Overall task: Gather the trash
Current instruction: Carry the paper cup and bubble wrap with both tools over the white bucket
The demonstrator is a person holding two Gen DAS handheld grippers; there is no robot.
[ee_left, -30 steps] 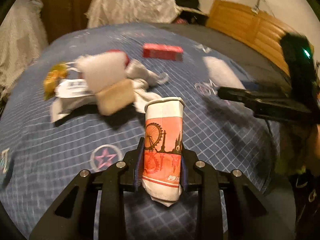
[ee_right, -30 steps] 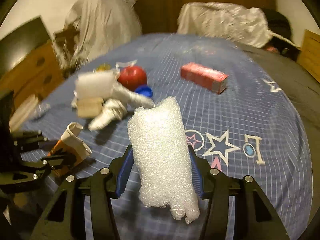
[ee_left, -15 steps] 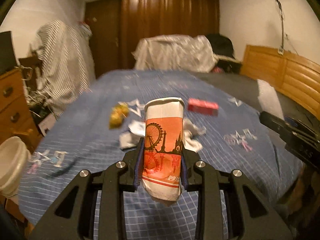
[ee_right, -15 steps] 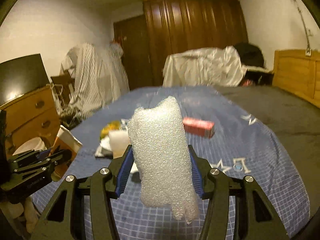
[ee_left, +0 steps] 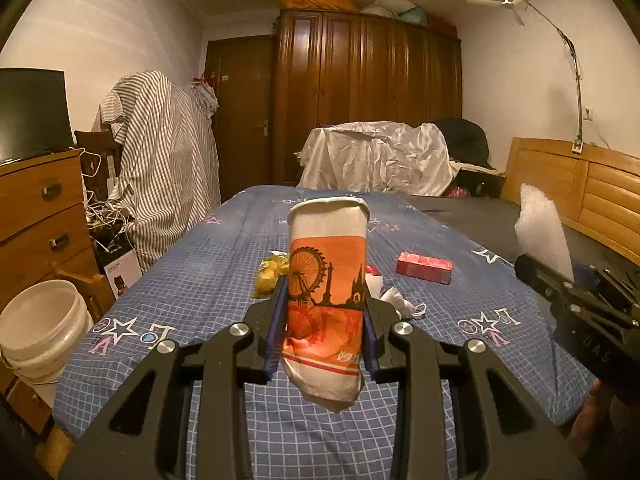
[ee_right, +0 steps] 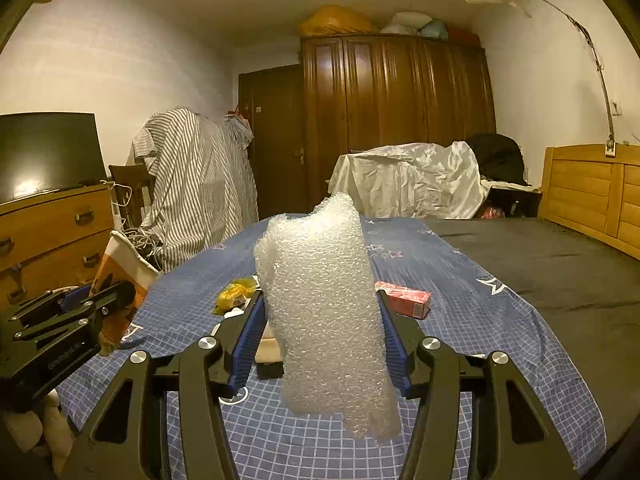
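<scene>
The left gripper (ee_left: 326, 322) is clamped tight on a flattened orange paper cup (ee_left: 327, 292); the right gripper (ee_right: 322, 334), jaws half-spread, pinches crumpled bubble wrap (ee_right: 326, 312). Both are held above the near edge of the blue bedspread (ee_left: 208, 280).

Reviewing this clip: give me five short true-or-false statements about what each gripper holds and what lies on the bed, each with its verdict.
1. The left gripper is shut on a paper cup with an orange skyline print. True.
2. The right gripper is empty. False: it is clamped on a wad of bubble wrap.
3. A red box lies on the blue checked bedcover. True.
4. The white bucket stands on the bed. False: it sits off the bed, beside the wooden dresser.
5. The paper cup is lying flat on the bedcover. False: it is held upright between the fingers, clear of the bed.
</scene>
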